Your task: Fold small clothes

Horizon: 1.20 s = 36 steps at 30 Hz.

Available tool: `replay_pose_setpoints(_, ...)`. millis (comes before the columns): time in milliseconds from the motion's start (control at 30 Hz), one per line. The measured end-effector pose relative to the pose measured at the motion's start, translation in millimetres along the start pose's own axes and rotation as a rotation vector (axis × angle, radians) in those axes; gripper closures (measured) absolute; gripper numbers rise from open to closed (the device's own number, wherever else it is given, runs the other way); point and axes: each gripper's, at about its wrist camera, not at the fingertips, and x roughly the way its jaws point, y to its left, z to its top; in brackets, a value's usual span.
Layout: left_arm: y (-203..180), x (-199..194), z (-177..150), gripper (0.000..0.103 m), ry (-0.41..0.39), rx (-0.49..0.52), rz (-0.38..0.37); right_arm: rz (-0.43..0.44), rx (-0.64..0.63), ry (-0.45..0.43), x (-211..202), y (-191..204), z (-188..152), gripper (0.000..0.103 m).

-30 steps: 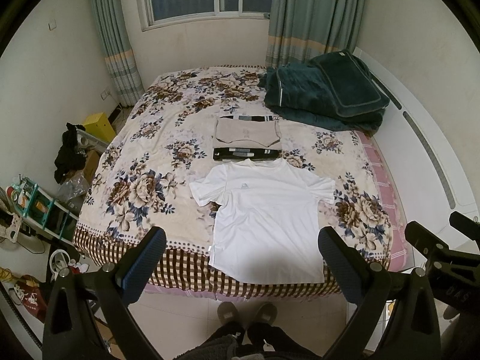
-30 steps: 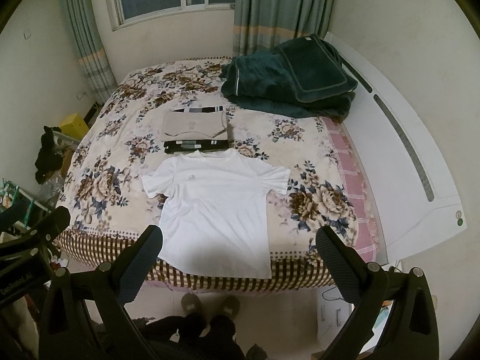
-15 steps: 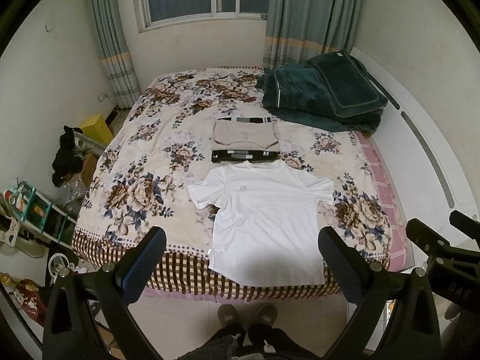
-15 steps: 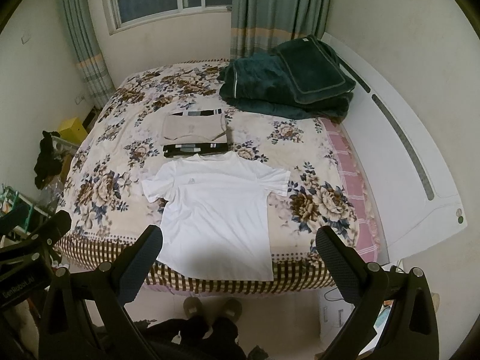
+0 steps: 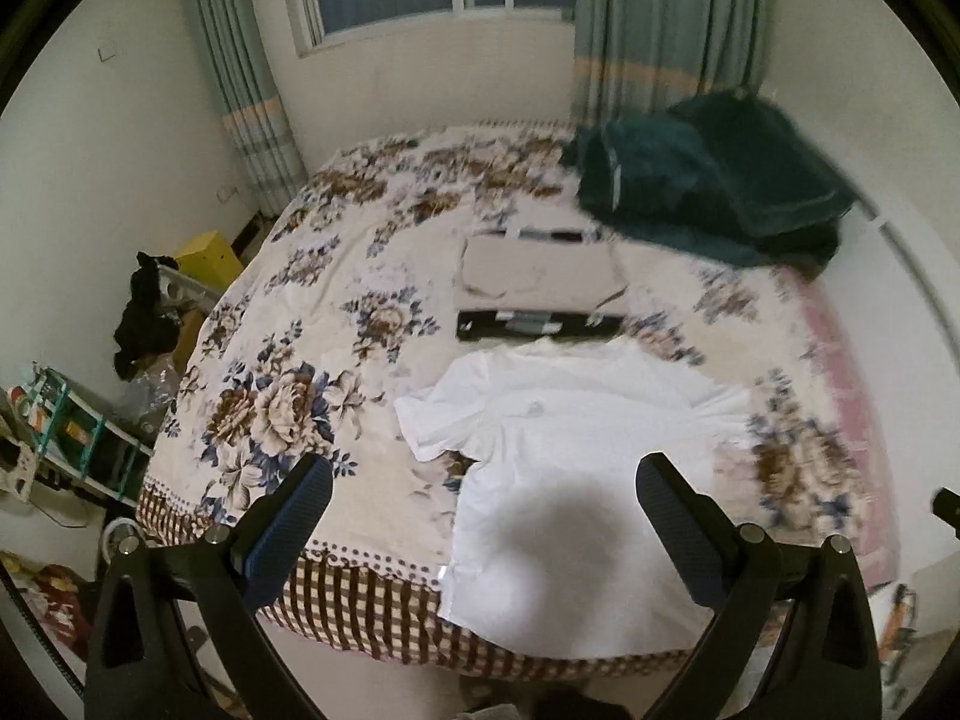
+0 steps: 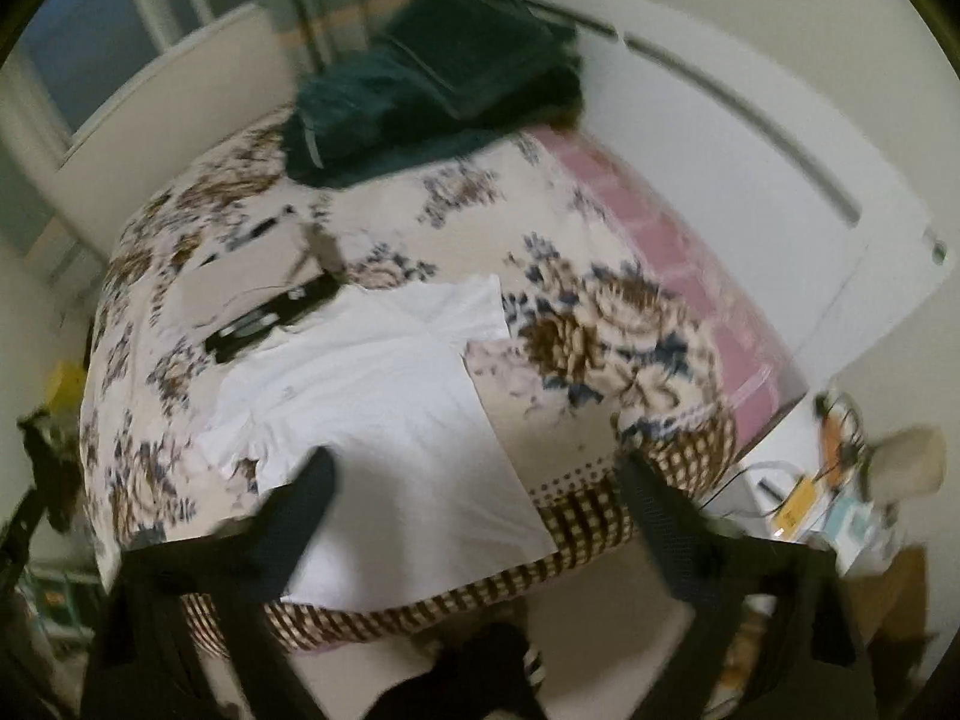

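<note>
A white T-shirt (image 5: 576,468) lies flat and face up on the floral bedspread (image 5: 282,402), hem at the near edge of the bed; it also shows in the right wrist view (image 6: 372,408). Behind its collar sits a stack of folded clothes (image 5: 540,282), beige on top, dark striped below. My left gripper (image 5: 483,513) is open and empty above the shirt's lower left part. My right gripper (image 6: 474,501) is open and empty above the shirt's lower right hem, and the view is blurred.
A dark green folded blanket (image 5: 714,186) lies at the far right of the bed. A white headboard (image 6: 750,180) runs along the right side. Cluttered shelves (image 5: 54,438), dark clothes (image 5: 141,324) and a yellow box (image 5: 207,258) stand left of the bed. A bedside table with small items (image 6: 840,498) is on the right.
Both grippers have moved forward and down toward the near edge of the bed. The right view has swung to the right and tilted. The shirt has not moved.
</note>
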Motion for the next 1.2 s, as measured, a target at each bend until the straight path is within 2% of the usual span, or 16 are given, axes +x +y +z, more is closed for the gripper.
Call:
replay_pose_setpoints(33, -1.7, 14.0, -5.0, 0.0, 0.015, 0.0, 0.012, 0.016, 0.035, 0.037, 31.6, -11.0, 9.2, 0.052)
replay_pose_setpoints(67, -4.5, 32.0, -5.6, 0.0, 0.032, -0.002, 0.024, 0.037, 0.064, 0.06, 56.5, -23.8, 13.8, 0.053)
replay_pose_setpoints(200, -19.1, 115.1, -11.5, 0.0, 0.122, -0.033, 0.084, 0.2, 0.239, 0.166, 190.7, -67.7, 42.7, 0.051)
replay_pose_setpoints(300, -27.8, 177.1, -18.3, 0.0, 0.189, -0.07, 0.138, 0.304, 0.389, 0.242, 303.2, -95.3, 62.4, 0.042)
replay_pose_setpoints(433, -33.5, 265.1, -35.5, 0.0, 0.267, -0.135, 0.173, 0.395, 0.577, 0.306, 449.8, -114.1, 79.6, 0.04)
replay_pose_setpoints(533, -41.5, 324.7, -57.8, 0.0, 0.331, -0.16, 0.202, 0.442, 0.716, 0.332, 531.3, -118.8, 79.8, 0.04)
replay_pose_setpoints(600, -47.2, 359.8, -69.7, 0.0, 0.38, -0.166, 0.206, 0.451, 0.751, 0.34, 562.4, -113.9, 80.8, 0.04)
replay_pose_setpoints(667, -54.4, 388.3, -77.6, 0.0, 0.409, -0.169, 0.208, 0.458, 0.762, 0.334, 592.9, -107.8, 83.1, 0.04)
replay_pose_setpoints(767, -65.8, 419.1, -83.0, 0.0, 0.419, -0.157, 0.2, 0.465, 0.789, 0.316, 616.6, -96.9, 85.4, 0.04)
replay_pose_setpoints(900, -77.9, 441.9, -88.1, 0.0, 0.426, -0.136, 0.18, 0.477, 0.825, 0.242, 617.1, -82.0, 91.8, 0.041)
replay_pose_setpoints(933, -80.1, 447.4, -88.9, 0.0, 0.431, -0.132, 0.176, 0.475, 0.828, 0.217, 614.4, -78.4, 93.9, 0.053)
replay_pose_setpoints(967, -79.7, 449.0, -88.9, 0.0, 0.431, -0.131, 0.175, 0.462, 0.817, 0.189, 609.9, -73.3, 97.6, 0.076)
replay_pose_setpoints(1000, -78.2, 449.8, -88.6, 0.0, 0.427, -0.133, 0.171, 0.439, 0.799, 0.176, 606.4, -68.3, 101.1, 0.084)
replay_pose_setpoints(1067, -74.0, 447.5, -87.9, 0.0, 0.414, -0.135, 0.159, 0.422, 0.737, 0.126, 593.5, -51.6, 112.6, 0.093)
replay_pose_setpoints(1200, -55.2, 437.1, -85.6, 0.0, 0.382, -0.161, 0.141, 0.384, 0.482, 0.055, 552.0, 1.2, 134.3, 0.094)
